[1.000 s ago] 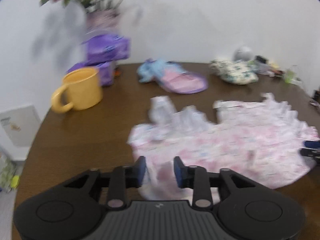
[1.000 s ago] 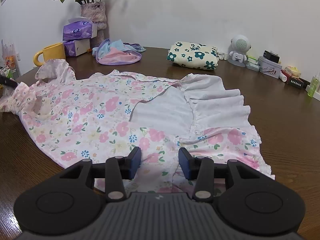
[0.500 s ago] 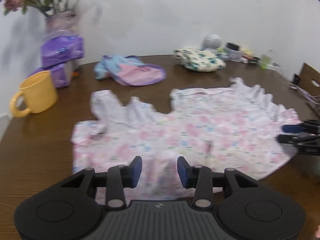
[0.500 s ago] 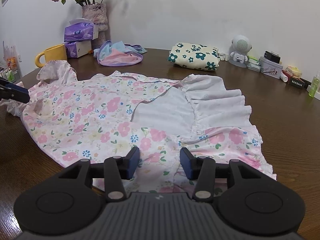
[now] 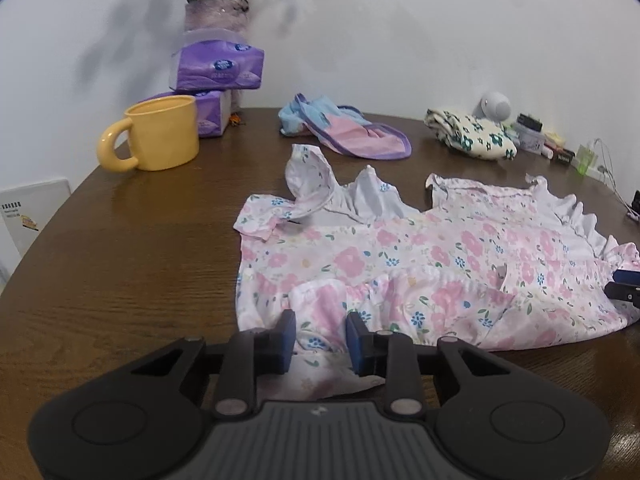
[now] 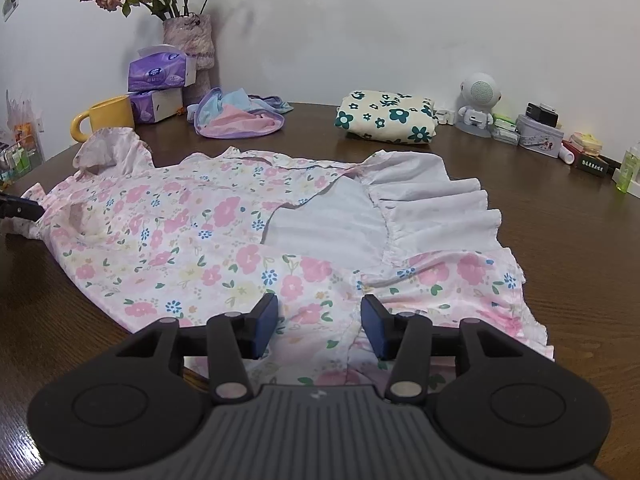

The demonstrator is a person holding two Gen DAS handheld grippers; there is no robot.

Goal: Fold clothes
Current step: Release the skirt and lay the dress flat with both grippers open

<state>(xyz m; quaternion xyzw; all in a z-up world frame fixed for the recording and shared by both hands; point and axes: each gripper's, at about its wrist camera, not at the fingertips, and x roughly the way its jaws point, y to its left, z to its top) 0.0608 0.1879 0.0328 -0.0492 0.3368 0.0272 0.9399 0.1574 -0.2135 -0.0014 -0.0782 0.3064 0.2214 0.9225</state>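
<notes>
Both grippers sit low at the near edge of the floral dress (image 6: 192, 236), one at each end, which I judge sets up a lift of that long side to fold it toward the far side. In the left wrist view the left gripper (image 5: 321, 338) straddles a puckered sleeve frill at the bodice end; its jaws are closing, cloth lies between the blue pads, though they do not yet pinch it. At the skirt end, the right gripper (image 6: 319, 330) stands about half open over the hem, with fabric under the gap and nothing gripped. Spread flat across the middle of the round wooden table (image 6: 560, 248), the dress has its white ruffle turned up on the right, likely still awaiting its first fold. Far right, a folded cream garment with green flowers (image 6: 386, 120) looks finished and set aside; a crumpled pink and blue garment (image 6: 240, 118) waits far left, just beside the yellow mug (image 5: 160, 138).
</notes>
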